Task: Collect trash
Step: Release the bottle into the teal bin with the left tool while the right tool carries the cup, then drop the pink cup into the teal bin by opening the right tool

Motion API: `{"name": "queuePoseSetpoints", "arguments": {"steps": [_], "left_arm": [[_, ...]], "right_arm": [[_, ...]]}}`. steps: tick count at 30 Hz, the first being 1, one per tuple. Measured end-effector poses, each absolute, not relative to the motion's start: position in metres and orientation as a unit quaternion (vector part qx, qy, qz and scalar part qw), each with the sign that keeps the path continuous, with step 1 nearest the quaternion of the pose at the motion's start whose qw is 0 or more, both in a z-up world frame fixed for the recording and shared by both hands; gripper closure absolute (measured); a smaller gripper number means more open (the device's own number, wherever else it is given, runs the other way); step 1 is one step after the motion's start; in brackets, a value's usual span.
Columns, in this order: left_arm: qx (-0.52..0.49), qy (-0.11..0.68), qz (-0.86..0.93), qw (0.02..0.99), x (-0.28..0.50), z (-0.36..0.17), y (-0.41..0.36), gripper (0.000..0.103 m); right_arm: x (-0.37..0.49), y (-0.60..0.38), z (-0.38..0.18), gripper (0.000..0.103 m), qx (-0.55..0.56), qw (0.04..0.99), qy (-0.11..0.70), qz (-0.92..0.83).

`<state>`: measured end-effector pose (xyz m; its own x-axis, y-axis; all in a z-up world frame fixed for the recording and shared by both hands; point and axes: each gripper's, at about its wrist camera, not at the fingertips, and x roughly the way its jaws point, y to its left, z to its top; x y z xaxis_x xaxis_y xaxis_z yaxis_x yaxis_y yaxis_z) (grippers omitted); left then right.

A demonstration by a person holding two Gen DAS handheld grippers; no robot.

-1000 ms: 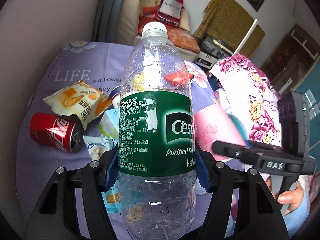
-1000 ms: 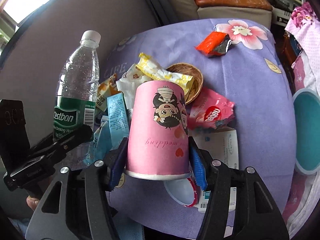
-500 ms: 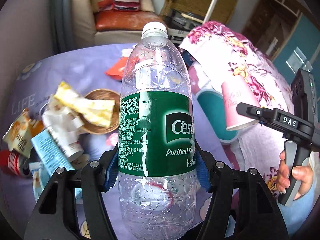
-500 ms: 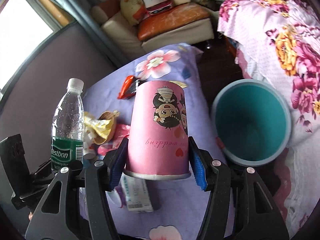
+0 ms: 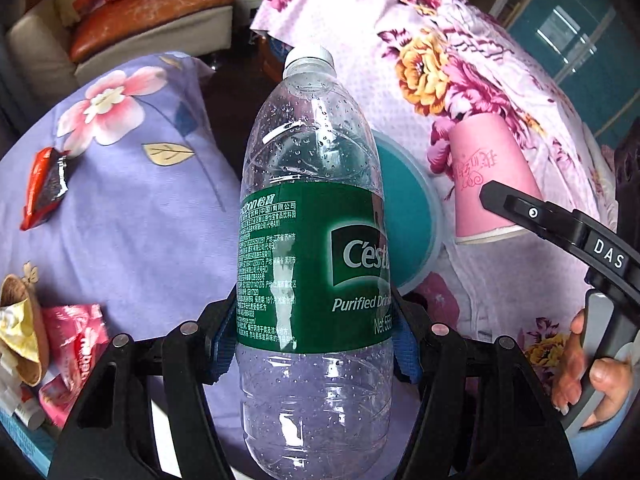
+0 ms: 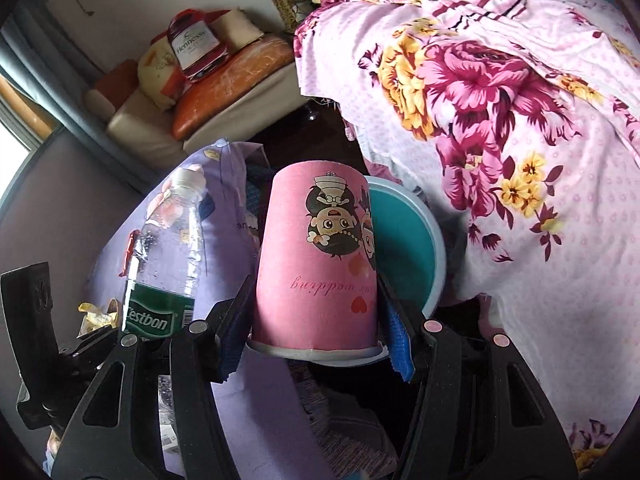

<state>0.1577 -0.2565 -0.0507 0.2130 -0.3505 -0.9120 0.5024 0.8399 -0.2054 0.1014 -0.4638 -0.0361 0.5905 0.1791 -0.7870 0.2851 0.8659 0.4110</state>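
We hold two grippers level over the bed edge. Left gripper (image 5: 312, 344) is clamped on one clear bottle (image 5: 314, 240), upright, blue pads (image 5: 222, 344) pressed to its green label. Right gripper (image 6: 314, 344) is closed round one pink cup (image 6: 316, 260), held upside down, rim toward the camera. One teal bin (image 6: 404, 252) sits just behind both, w/ the floral quilt (image 6: 500, 120) beside it. On the purple sheet (image 5: 132, 216): one red wrapper (image 5: 44, 188), one pink packet (image 5: 76, 356). Right hand (image 5: 596, 376) grips the handle.
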Motion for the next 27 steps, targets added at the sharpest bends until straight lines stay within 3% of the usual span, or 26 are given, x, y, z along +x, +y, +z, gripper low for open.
{"name": "queuePoseSetpoints", "arguments": {"steps": [13,15,20,22,27], "left_arm": [[0.098,0.602,-0.262,0.748,0.179,-0.099,-0.296,0.037],[0.092,0.603,-0.260,0.749,0.183,-0.099,-0.294,0.031],[0.081,0.592,-0.252,0.761,0.182,-0.092,-0.287,0.028],[0.073,0.589,-0.247,0.766,0.181,-0.089,-0.281,0.014],[0.068,0.568,-0.241,0.784,0.176,-0.074,-0.267,0.012]], "right_arm": [[0.116,-0.490,-0.069,0.047,0.276,0.836,0.473,-0.046],[0.117,-0.491,-0.072,0.047,0.276,0.834,0.475,-0.046],[0.120,-0.490,-0.074,0.047,0.274,0.833,0.479,-0.046],[0.122,-0.488,-0.075,0.047,0.272,0.832,0.482,-0.045],[0.127,-0.481,-0.077,0.047,0.266,0.830,0.489,-0.044]]}}
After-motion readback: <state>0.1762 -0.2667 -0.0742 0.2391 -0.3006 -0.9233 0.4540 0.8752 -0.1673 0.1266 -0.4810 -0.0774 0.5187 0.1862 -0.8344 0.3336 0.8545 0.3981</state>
